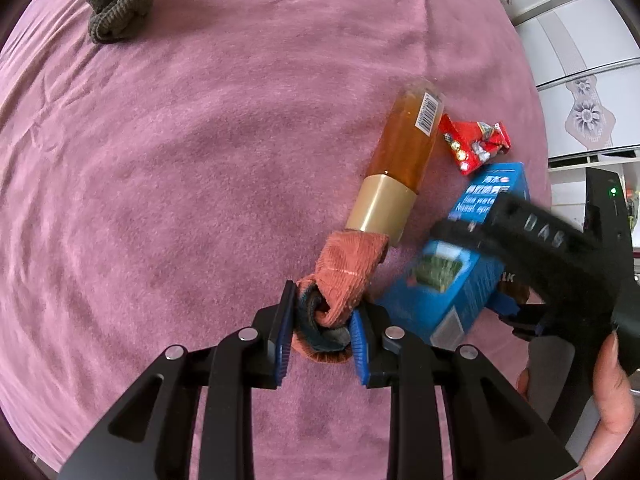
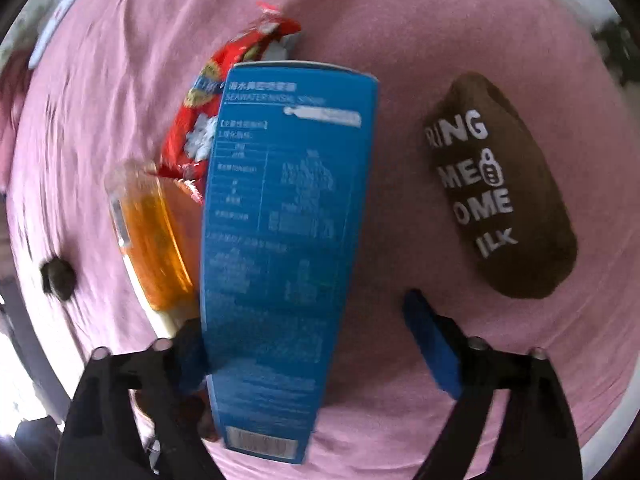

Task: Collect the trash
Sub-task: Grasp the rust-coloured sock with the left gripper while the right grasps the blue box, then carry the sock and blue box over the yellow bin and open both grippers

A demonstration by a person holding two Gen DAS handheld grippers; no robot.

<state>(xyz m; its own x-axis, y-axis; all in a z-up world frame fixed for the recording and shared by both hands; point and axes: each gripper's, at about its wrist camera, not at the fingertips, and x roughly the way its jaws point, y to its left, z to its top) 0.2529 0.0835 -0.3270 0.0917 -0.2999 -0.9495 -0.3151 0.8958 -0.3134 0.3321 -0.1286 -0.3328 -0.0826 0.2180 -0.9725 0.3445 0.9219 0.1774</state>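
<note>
Pink plush cover (image 1: 200, 160) with scattered items

At the left view's upper left lies a dark knitted bundle (image 1: 119, 9); right of centre, an amber bottle (image 1: 404, 148), a red wrapper (image 1: 474, 140) and a blue box (image 1: 452, 280) lie close together. At the right view's right rests a brown lettered sock (image 2: 504, 188).

Both tools are matte black plastic with slotted linkage arms, round silver pivot pins and ribbed blue pads. The left claw (image 1: 320, 320) shows four pins. The right claw (image 2: 304, 344) body bears raised letters and a green light.
</note>
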